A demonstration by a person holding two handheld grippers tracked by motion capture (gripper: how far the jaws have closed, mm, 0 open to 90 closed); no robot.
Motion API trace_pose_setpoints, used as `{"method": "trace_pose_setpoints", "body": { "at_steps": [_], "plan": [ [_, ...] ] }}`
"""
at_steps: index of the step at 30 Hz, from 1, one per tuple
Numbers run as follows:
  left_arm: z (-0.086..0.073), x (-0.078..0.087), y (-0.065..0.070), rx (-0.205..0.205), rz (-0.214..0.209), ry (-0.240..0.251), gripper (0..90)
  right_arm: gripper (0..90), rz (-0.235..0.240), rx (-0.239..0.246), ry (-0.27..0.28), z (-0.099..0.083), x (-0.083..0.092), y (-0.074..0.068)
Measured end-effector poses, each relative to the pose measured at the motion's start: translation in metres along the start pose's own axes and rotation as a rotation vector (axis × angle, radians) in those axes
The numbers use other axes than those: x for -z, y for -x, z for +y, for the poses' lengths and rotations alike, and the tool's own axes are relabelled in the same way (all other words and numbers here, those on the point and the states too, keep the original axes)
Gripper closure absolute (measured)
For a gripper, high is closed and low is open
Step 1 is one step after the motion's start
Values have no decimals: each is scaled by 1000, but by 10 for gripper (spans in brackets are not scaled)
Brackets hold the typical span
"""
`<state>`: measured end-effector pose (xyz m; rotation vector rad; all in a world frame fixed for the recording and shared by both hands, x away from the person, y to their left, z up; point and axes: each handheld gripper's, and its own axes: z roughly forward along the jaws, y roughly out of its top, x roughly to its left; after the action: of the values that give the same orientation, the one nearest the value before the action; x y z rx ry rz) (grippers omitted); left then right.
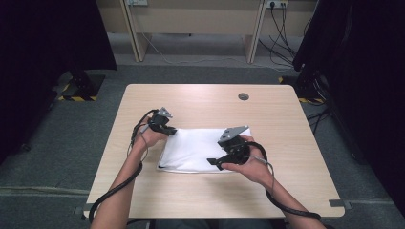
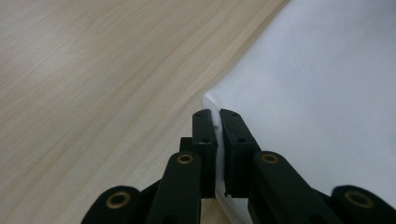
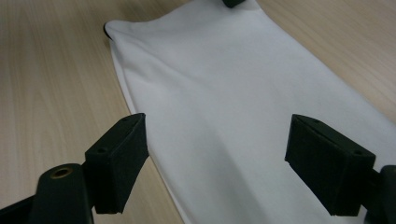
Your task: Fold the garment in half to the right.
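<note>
Cloth (image 1: 193,149), white and folded flat, lies at the middle of the wooden table (image 1: 267,114) in the high view, with a small dark mark near its lower left corner. The left gripper (image 1: 170,130) sits at the cloth's upper left corner, held low by a hand (image 1: 149,139) coming in from the lower left; in the left gripper view its pads (image 2: 205,140) are pinched together on the cloth's edge (image 2: 299,93). The right gripper (image 1: 213,163) hovers over the cloth's right part, its hand (image 1: 253,167) reaching in from the lower right. In the right gripper view its jaws stand wide apart above the smooth white fabric (image 3: 224,102), touching nothing.
</note>
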<state>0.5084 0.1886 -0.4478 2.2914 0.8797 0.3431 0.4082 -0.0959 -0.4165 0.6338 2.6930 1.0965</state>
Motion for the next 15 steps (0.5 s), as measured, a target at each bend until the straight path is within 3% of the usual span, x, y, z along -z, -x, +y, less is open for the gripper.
{"method": "trace_pose_setpoints", "body": {
  "at_steps": [1, 2, 4, 5, 7, 8, 10, 11, 12, 13, 15],
  "plan": [
    [0, 0, 0, 0, 0, 0, 843, 222, 0, 0, 0, 0, 0, 0],
    [0, 0, 0, 0, 0, 0, 843, 222, 23, 37, -3, 10, -9, -10],
    [0, 2, -1, 1, 6, -4, 843, 238, 23, 37, -3, 10, -9, -10],
    [0, 2, -1, 1, 6, -4, 843, 258, 41, 71, -2, 21, -19, -21],
    [0, 5, -1, -3, 9, -4, 843, 258, 41, 71, -2, 21, -19, -21],
    [0, 5, -1, -3, 9, -4, 843, 258, 52, 117, 2, 37, -34, -34],
    [1, 5, -1, -10, 9, -7, 843, 295, 52, 117, 2, 37, -34, -34],
    [2, 5, -2, -13, 16, -15, 843, 324, 62, 156, 1, 48, -48, -44],
    [2, 5, -2, -13, 16, -15, 842, 324, 62, 156, 1, 48, -48, -44],
    [2, 5, -2, -13, 16, -15, 842, 324, 76, 184, -9, 59, -65, -55],
    [2, 5, -3, -14, 20, -20, 842, 349, 76, 184, -9, 59, -65, -55]
  ]
}}
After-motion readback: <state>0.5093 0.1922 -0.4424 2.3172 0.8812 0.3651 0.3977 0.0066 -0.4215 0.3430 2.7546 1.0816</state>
